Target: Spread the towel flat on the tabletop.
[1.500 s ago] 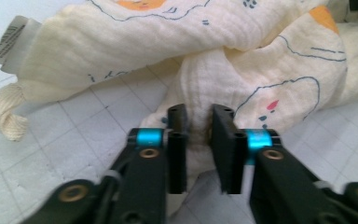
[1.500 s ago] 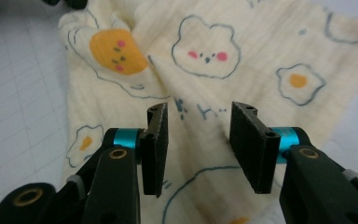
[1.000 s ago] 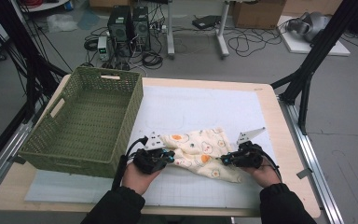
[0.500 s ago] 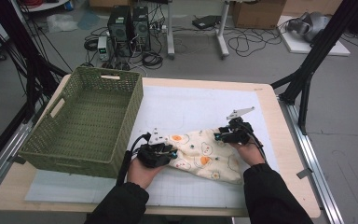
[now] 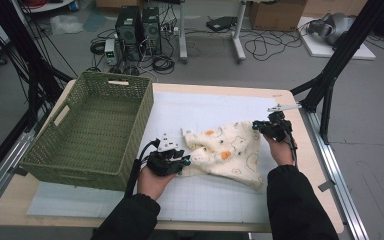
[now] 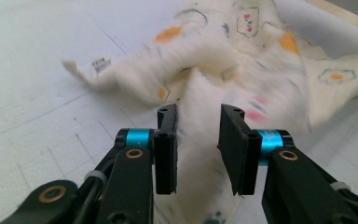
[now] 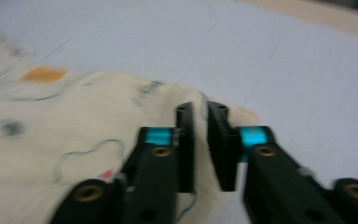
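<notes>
On the white mat (image 5: 220, 197) covering the tabotop, the cream printed cloth (image 5: 227, 152) is lying spread out, just to the right of the green woven basket (image 5: 92, 130) — you are working it from both ends.

Your left gripper (image 5: 182, 161) is sitting at the cloth's left edge. Along its own view, its fingers (image 6: 167, 140) are standing apart with a fold of the cloth (image 6: 223, 65) lying in the gap between them; they have just been opening, and the pads are not pressing on the fabric.

Your right gripper (image 5: 261, 127) is hovering at the cloth's far right corner, near the tabletop (image 5: 300, 145) edge. Its fingers (image 7: 185, 140) have just been closing and are now standing with a narrow gap — the corner of the cloth (image 7: 74, 140) is lying beneath and between them, but the view is blurred and I cannot tell whether they are pinching it.
</notes>
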Available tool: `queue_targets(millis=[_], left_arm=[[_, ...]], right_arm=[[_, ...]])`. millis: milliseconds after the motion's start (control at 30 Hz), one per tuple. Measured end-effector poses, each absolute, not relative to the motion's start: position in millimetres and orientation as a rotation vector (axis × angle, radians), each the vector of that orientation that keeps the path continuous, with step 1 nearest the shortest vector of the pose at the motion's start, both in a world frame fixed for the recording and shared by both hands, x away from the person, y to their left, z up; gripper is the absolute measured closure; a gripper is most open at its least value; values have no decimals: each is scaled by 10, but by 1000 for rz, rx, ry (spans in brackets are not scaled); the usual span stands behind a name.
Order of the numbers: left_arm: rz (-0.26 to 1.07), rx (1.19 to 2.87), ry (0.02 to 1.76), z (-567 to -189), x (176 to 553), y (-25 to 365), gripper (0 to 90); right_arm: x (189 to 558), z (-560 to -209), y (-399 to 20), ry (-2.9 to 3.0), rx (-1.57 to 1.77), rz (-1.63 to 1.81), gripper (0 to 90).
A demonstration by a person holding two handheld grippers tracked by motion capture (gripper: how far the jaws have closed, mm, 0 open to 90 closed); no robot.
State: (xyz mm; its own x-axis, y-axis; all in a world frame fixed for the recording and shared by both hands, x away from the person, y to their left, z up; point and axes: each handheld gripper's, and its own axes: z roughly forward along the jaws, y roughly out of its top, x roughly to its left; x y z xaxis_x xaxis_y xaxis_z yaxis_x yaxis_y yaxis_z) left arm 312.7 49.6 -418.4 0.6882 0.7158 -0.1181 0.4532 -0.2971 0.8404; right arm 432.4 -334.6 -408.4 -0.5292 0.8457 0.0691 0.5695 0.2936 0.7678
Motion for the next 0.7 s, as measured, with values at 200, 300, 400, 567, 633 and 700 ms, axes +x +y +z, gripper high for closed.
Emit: queue_targets(millis=[200,300,400,567,633,700], left_arm=[[372,2015,907,-4253,3132,523,611],[367,2033,919,-4302,3129,537,609],[356,2072,917,-4359,3134,515,640],[358,2123,907,-4441,3143,452,719],[354,2122,911,-4439,3144,450,805],[342,2123,911,-4427,3133,449,866]], right_arm=[[4091,-4170,-3372,2365,1193,1164,632],[3916,-4191,-3311,2522,1116,1131,569],[3704,-4148,-3260,2552,1005,1181,556],[3399,-4166,-3162,2695,853,1224,527],[3319,-4209,-3136,2731,812,1237,543],[3285,-4267,-3102,2763,780,1209,594]])
